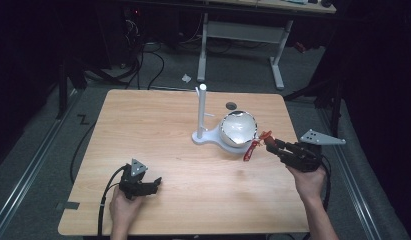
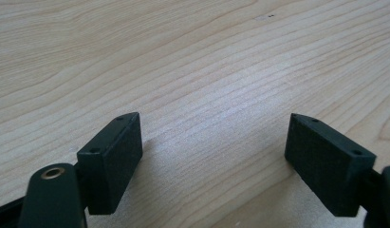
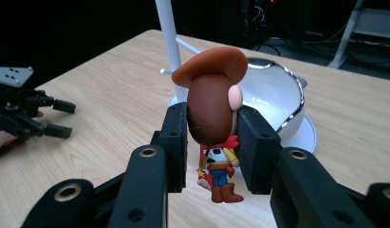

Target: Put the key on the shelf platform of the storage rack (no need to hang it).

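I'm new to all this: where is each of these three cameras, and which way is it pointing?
High view: above the person's side, facing forward and down on the light wooden table; forearms, hands, left tongs and right tongs show.
Left gripper view: rides the left tongs, facing bare tabletop between open jaws.
Right gripper view: rides the right tongs, facing the small cowboy figure with brown hat they clamp.
Shared: the shiny white dome on its stand in high and right gripper views.

Cowboy figure point(image 3: 216, 123) before bowl point(image 1: 238, 128), bowl right of stand point(image 1: 201, 112)
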Tool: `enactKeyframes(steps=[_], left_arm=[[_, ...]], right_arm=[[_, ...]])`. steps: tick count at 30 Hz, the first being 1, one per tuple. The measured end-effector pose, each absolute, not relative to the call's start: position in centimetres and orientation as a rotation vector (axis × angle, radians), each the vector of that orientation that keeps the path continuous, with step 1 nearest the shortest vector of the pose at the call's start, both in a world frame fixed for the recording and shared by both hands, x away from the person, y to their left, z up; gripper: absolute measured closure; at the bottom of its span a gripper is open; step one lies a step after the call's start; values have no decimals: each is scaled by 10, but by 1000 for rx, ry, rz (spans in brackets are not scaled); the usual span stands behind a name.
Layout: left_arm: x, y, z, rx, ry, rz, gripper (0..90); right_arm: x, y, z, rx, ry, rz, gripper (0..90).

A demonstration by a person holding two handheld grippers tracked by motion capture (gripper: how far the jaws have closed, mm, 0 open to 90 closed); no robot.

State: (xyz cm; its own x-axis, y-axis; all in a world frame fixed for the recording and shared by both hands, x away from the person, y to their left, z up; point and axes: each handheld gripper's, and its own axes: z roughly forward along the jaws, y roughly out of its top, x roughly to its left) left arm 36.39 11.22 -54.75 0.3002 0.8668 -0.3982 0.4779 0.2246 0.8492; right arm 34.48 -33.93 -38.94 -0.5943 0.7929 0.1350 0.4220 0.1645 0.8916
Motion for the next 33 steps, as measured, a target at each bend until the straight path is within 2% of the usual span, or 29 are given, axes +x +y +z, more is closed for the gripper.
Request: enactKeyframes(steps=[14,33], left_arm=[[364,112,-547,1416,1338,425,202],[364,112,-547,1416,1338,424,201]], right_arm=[[368,-333,-359,1165,2037,1387,670],[404,-325,-347,1202,2010,1385,669]])
